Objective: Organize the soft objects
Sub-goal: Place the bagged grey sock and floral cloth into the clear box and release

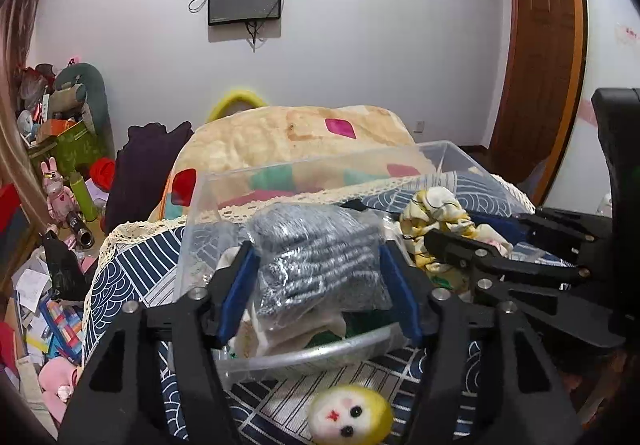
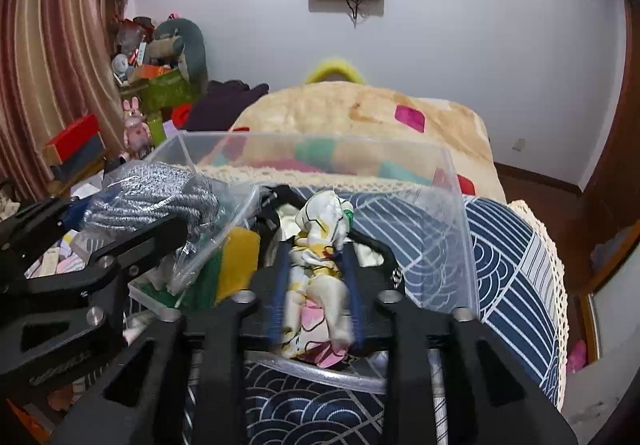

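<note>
Left wrist view: my left tongs (image 1: 318, 277) clench a clear bag of grey knitted fabric (image 1: 316, 245) over the clear plastic bin (image 1: 320, 161); my right tongs (image 2: 316, 285) grip a crumpled, silky floral cloth (image 2: 320, 245) inside that bin; no readable writing.

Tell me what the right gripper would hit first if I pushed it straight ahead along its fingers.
Nothing before the far wall of the clear plastic bin, it seems. The right gripper is shut on the floral cloth, which would lead; the blue patterned cushion shows through the bin. Depth is uncertain.
</note>
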`<state>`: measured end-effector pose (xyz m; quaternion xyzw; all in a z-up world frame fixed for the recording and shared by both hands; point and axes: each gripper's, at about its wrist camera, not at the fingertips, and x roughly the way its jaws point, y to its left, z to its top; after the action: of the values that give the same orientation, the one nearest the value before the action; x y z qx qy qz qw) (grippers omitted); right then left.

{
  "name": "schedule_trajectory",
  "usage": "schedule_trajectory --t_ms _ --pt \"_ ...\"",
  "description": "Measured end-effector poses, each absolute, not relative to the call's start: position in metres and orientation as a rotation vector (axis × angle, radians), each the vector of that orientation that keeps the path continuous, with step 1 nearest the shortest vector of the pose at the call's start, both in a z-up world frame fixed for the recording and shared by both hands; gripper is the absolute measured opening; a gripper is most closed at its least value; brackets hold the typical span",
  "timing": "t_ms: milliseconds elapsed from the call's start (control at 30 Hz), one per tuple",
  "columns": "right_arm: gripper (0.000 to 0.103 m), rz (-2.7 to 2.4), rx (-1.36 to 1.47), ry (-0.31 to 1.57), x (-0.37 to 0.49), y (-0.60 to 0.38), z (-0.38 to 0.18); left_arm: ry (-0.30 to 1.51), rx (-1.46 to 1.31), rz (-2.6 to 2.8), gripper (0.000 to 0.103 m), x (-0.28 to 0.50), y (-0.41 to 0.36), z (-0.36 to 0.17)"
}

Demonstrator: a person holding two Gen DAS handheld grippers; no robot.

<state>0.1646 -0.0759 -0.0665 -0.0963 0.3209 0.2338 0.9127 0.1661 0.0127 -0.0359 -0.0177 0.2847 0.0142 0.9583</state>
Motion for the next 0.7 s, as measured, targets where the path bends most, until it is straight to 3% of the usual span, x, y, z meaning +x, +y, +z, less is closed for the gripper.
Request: schedule_trajectory --t_ms 67,133,233,567,700 --pt "0.033 0.479 -0.206 0.652 0.163 -0.076 -0.065 0.575 -0.032 0.028 0.066 0.163 0.012 -0.035" --pt "0.045 0.460 -0.221 0.632 0.159 -0.078 -0.060 0.573 -0.040 0.025 0.070 0.160 0.014 -0.033" --pt "0.055 0.458 -0.221 0.602 0.151 -0.084 -0.053 0.563 -0.066 0.016 0.071 0.153 0.020 -0.028" --pt "0.067 0.428 -0.244 0.467 0.120 -0.102 -0.021 0.480 -0.098 0.013 0.086 0.111 0.031 -0.002" --pt "0.079 0.441 -0.217 0.443 0.108 -0.112 -0.017 0.463 -0.101 0.011 0.091 0.093 0.031 0.000"
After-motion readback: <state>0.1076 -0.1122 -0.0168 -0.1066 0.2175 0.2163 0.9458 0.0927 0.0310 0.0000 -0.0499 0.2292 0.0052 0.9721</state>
